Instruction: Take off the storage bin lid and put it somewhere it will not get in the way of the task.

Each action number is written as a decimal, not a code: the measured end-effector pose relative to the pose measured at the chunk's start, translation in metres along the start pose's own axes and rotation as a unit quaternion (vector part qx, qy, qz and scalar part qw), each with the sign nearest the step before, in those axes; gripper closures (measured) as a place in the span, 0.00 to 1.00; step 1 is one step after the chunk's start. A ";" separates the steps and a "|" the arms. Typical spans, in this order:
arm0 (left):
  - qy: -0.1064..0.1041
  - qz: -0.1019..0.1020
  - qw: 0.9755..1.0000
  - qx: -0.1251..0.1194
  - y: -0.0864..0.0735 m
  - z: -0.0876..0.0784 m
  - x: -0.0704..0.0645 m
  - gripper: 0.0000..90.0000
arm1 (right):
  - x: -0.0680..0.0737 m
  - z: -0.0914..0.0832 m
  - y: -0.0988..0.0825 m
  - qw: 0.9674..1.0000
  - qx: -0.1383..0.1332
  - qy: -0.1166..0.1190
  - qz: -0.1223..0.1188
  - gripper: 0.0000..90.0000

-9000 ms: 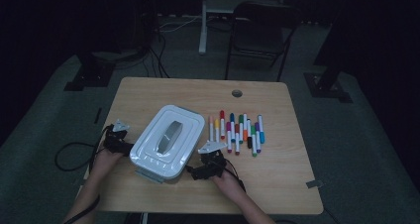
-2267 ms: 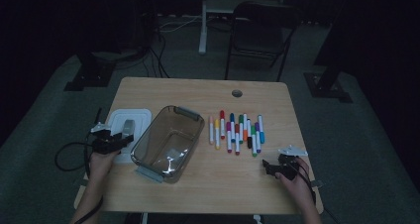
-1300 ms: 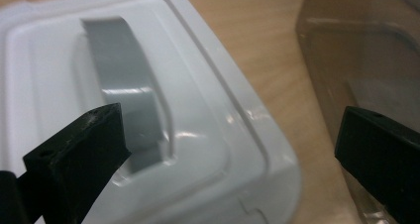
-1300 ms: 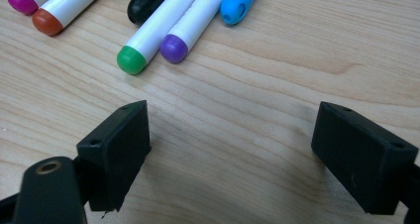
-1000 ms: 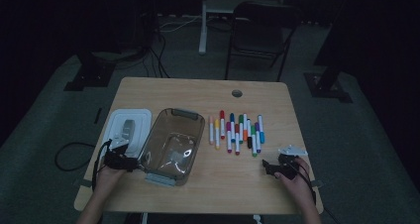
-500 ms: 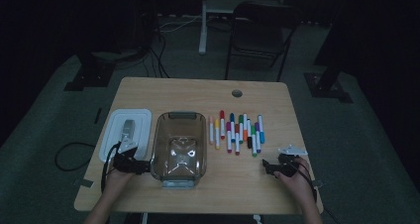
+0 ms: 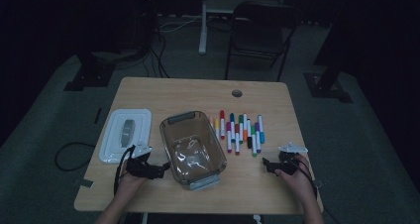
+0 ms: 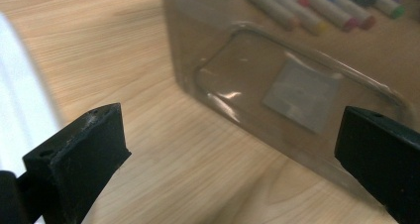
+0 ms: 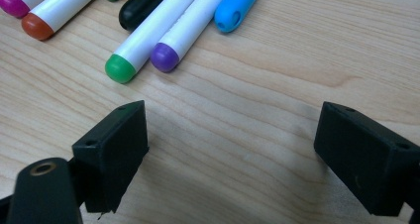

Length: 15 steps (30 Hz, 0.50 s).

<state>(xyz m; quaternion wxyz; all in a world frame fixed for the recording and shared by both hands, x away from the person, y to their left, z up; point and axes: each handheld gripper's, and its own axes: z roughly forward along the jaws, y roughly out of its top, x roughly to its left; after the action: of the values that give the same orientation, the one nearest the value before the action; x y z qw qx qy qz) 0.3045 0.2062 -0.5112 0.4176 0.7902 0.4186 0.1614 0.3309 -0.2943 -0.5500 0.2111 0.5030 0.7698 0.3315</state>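
Observation:
A clear plastic bin [image 7: 193, 149] stands open on the wooden table [image 7: 163, 92], and its white lid [image 7: 126, 134] lies flat to its left. Several coloured markers [image 7: 237, 132] lie in a row to the right of the bin. My left gripper [image 7: 162, 168] is at the bin's near left wall. In the left gripper view this gripper [image 8: 233, 140] is open, with the bin wall [image 8: 277, 95] just ahead. My right gripper [image 7: 267, 164] rests near the front right edge. It is open [image 9: 233, 130] over bare wood, just short of the green [image 9: 119, 68] and purple [image 9: 165, 57] marker ends.
A cable hole [image 7: 236, 93] sits at the table's far middle. Beyond the table stand a dark chair [image 7: 257, 30] and stand legs on the floor. Bare wood lies in front of the bin and around the right gripper.
The bin has swung round and slid right until it lies square to the table. My left gripper moved right and nearer along its side. The right gripper has stayed put.

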 end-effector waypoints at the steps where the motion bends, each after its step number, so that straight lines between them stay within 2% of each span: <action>1: 0.000 0.002 1.000 -0.002 0.000 0.001 -0.004 0.00 | 0.000 0.000 0.000 1.000 0.000 0.000 0.000 0.14; 5: -0.008 -0.001 1.000 -0.004 0.001 0.006 -0.014 0.00 | 0.000 0.000 0.000 1.000 0.000 0.000 -0.001 0.15; 15: -0.007 -0.002 1.000 0.004 0.001 0.018 -0.036 0.00 | 0.000 0.000 0.000 1.000 0.000 0.000 -0.001 0.14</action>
<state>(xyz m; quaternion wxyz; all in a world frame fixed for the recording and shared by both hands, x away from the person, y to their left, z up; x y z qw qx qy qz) 0.2949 0.1675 -0.5176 0.4181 0.7921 0.4173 0.1533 0.3313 -0.2945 -0.5500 0.2109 0.5023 0.7703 0.3314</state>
